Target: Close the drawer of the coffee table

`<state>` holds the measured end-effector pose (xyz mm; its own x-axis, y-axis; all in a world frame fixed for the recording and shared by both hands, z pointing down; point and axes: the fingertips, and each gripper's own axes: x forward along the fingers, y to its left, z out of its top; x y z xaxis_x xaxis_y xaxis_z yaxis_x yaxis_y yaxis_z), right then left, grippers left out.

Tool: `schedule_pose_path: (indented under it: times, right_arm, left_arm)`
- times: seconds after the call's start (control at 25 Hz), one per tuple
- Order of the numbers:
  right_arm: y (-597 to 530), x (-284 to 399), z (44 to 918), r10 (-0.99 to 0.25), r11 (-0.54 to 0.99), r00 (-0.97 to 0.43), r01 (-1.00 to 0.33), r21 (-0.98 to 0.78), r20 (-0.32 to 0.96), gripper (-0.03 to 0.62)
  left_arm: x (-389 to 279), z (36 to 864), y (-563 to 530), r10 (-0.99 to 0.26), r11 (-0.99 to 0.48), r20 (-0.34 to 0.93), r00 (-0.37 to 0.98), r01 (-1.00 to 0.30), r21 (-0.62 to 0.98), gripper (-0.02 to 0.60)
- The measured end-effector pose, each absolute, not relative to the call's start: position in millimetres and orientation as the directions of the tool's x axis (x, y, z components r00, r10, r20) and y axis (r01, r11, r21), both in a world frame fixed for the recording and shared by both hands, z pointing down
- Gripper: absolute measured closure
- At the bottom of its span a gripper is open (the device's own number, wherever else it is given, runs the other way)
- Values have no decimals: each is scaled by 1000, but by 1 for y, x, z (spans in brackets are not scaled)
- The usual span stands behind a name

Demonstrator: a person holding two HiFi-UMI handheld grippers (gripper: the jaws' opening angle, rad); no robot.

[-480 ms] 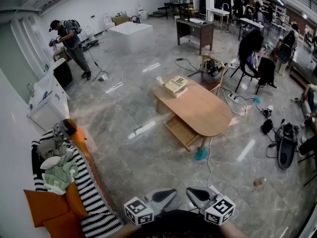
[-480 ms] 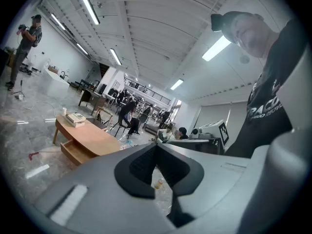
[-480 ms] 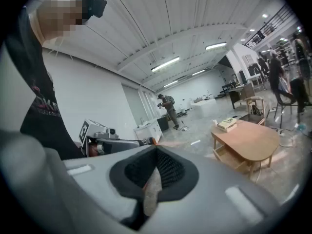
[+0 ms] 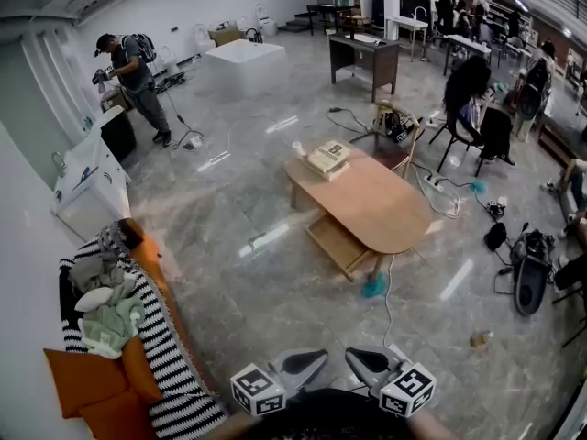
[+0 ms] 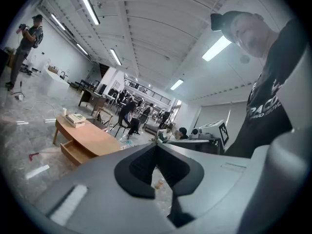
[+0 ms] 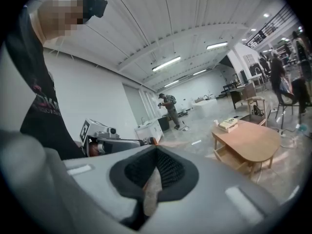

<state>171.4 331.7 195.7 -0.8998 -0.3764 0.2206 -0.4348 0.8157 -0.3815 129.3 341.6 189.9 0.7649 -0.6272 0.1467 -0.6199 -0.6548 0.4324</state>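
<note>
Drawer (image 4: 332, 244): open, well apart from both grippers.

Left gripper (image 5: 156, 146): jaws pressed fully together, holding nothing. It is held low at 6 o'clock in the head view.

Right gripper (image 6: 156, 149): jaws likewise closed pad to pad, empty. It sits just beside the left one, on its 3 o'clock side.

Floor (image 4: 229, 273): grey polished stone between the grippers and the furniture.

Coffee table (image 4: 371, 200): an oval wooden top at about 12 o'clock from the grippers. The drawer juts out from under it on the table's 7 o'clock side.

Stack of books (image 4: 326, 159): lies on the tabletop at its 11 o'clock end.

Teal object (image 4: 372, 286): lies on the floor by the table's 6 o'clock leg.

Sofa (image 4: 151, 356): carries a striped cover and orange cushions, at 9 o'clock from the grippers.

Standing person (image 4: 136, 79): far off at 11 o'clock.
</note>
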Motion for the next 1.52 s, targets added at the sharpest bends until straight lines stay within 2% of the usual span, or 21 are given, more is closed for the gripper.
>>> schedule_pose_path:
  times: [0.4,1.24,1.52]
  right_arm:
    - [321,175,196,-380,805,-903,-430,-410,201,595]
    - [283,197,195,-444,781,-879,-475,-404,175,595]
    - [264,200,201,-468,757,-867,-493,-428,171,595]
  left_arm:
    - [137,188,337,-607,-692,143,782,-608,389,580]
    - [119,186,292,-679,-626,124,724,-659,417,580]
    - [112,188,273,-677,-619,161,718,-674,402,580]
